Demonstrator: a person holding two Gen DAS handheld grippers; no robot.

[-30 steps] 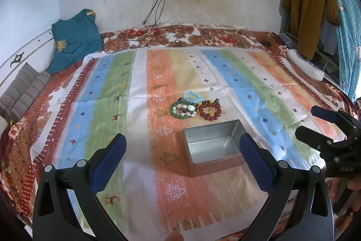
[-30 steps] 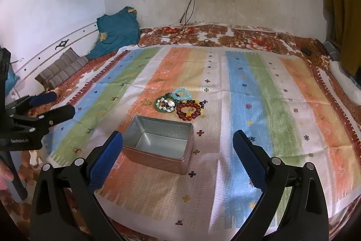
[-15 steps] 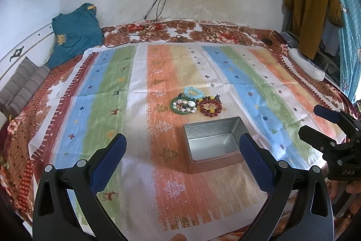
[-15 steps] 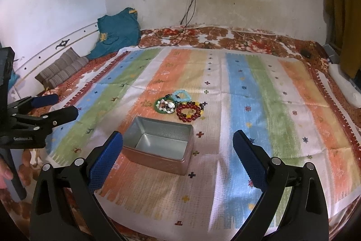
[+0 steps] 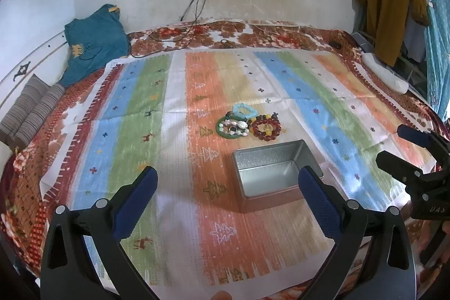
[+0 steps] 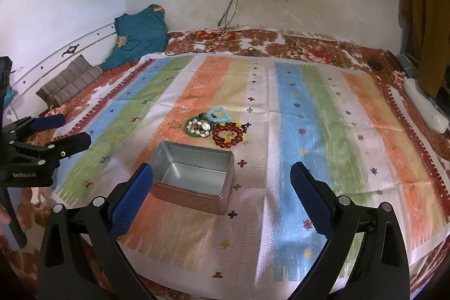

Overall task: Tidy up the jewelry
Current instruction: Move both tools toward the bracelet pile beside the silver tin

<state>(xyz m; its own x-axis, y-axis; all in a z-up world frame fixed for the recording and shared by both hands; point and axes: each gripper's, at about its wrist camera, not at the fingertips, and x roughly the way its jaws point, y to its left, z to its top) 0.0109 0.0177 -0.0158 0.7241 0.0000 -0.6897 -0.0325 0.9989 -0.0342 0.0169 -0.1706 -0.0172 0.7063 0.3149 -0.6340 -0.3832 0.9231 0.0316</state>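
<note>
— Jewelry (image 5: 249, 123): what do we see?
— Red, green and pale-blue bead bracelets clustered on the striped cloth (image 5: 174, 148), at twelve o'clock just beyond the open metal tin (image 5: 274, 173).
— Our grippers?
— Left gripper (image 5: 226, 198) and right gripper (image 6: 222, 194) both spread wide, holding nothing.
</note>
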